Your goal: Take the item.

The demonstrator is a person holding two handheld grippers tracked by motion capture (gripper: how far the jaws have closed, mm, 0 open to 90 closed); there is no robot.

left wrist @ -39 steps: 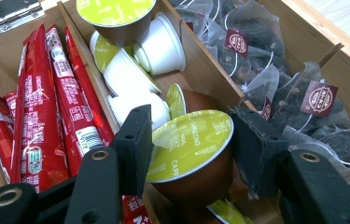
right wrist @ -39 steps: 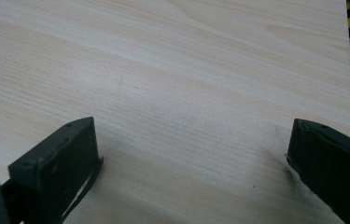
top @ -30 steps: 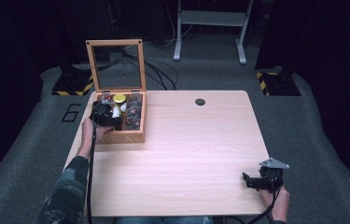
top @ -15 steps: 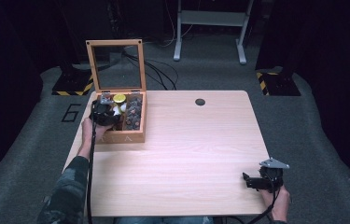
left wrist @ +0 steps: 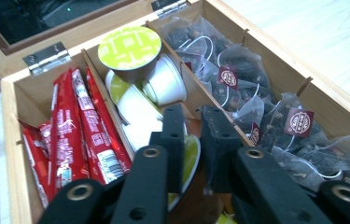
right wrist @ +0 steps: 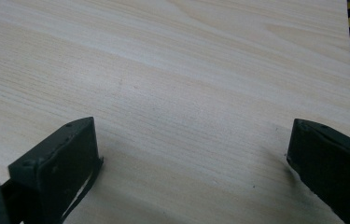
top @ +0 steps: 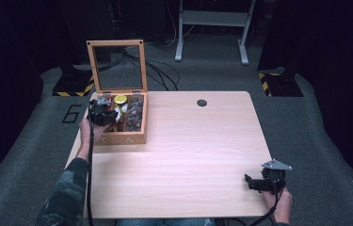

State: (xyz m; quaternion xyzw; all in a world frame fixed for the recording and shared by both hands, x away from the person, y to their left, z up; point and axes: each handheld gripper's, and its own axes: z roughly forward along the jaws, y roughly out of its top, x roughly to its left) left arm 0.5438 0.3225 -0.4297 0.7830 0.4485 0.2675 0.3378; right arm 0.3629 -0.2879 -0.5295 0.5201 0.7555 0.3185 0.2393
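Left tool (left wrist: 192, 154) low in the frame's middle, jaws just closing, clenched on a brown coffee capsule with a lime-green foil lid (left wrist: 189, 156), inside the middle compartment of the open wooden box (top: 120, 138). Right tool (right wrist: 191, 172) released, hovering above the pale wooden counter (right wrist: 186, 70).

A pale wood tabletop (top: 188, 155) stands on grey carpet (top: 324, 141) in a dark room. Beyond its far edge: a white metal stand (top: 212, 19), cables (top: 162, 70), yellow-black hazard tape (top: 270, 82).
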